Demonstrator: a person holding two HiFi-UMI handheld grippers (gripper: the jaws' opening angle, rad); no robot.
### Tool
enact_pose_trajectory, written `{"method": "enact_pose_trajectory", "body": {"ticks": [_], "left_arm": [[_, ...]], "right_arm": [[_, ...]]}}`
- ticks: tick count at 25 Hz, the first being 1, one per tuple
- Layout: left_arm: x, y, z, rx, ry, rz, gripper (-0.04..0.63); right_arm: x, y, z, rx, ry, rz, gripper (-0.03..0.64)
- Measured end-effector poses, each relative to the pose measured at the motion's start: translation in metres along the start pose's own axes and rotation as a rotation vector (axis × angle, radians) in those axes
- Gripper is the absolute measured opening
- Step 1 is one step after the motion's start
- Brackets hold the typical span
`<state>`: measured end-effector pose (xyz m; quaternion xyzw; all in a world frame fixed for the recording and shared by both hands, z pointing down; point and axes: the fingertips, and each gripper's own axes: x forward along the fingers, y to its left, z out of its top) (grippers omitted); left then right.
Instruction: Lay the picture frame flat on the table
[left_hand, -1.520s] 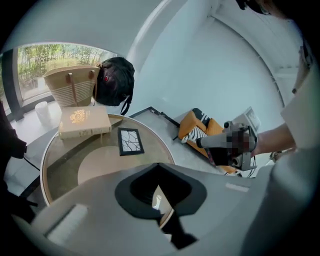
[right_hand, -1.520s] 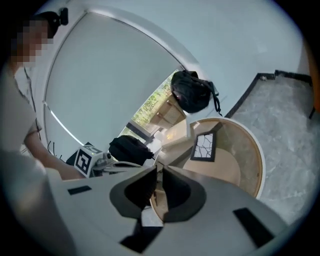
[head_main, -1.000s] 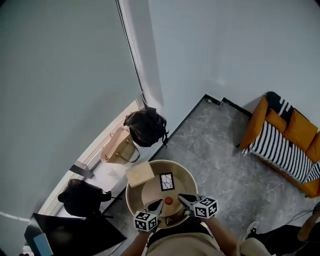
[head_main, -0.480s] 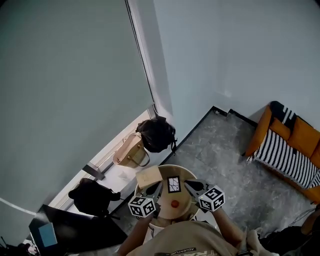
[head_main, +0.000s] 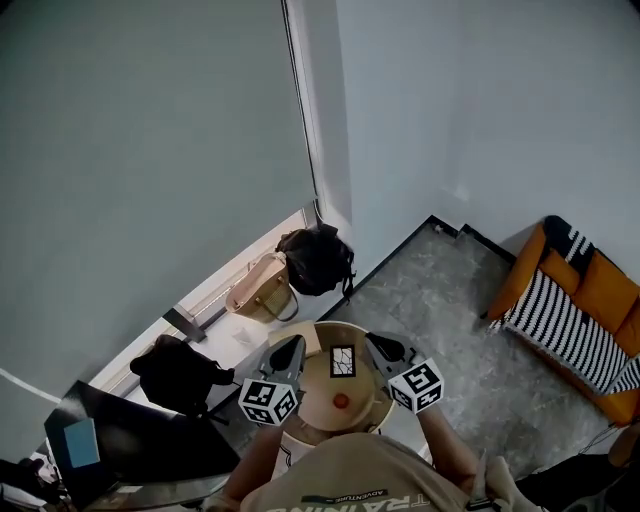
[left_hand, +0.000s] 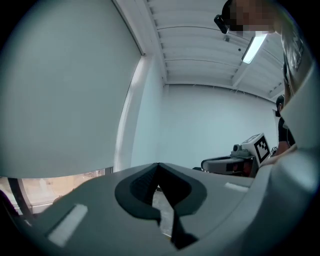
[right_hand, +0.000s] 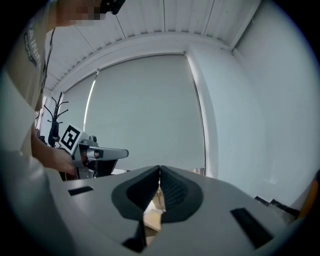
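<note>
In the head view a small black-edged picture frame shows on the round tan table, with a red round thing just in front of it. I cannot tell whether the frame stands or lies. My left gripper is left of the frame, my right gripper right of it, both raised above the table and touching nothing. The left gripper view has the left gripper shut and empty, aimed at the wall and ceiling. The right gripper is shut and empty too.
A tan handbag and a black bag sit on a white ledge under the window blind, another black bag further left. An orange sofa with a striped throw stands at the right. A dark desk fills the lower left.
Both grippers have lifted from low over the table's near side and spread apart to either side of the frame. The head camera has tilted, so the table sits lower in view.
</note>
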<state>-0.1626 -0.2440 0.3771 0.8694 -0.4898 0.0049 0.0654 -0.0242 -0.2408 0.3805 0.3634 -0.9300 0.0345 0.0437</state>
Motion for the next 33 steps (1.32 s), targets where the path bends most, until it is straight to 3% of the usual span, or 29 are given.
{"method": "enact_pose_trajectory", "body": {"ticks": [19,33], "left_arm": [[0.010,-0.004,-0.006,0.013,0.068,-0.035,0.006],[0.019,0.003,-0.001,0.036,0.060,-0.027,0.006]], "right_arm": [[0.004,0.001,0.017,0.019,-0.026,-0.001,0.006],[0.019,0.000,0.023,-0.015,-0.026,0.010,0.006]]}}
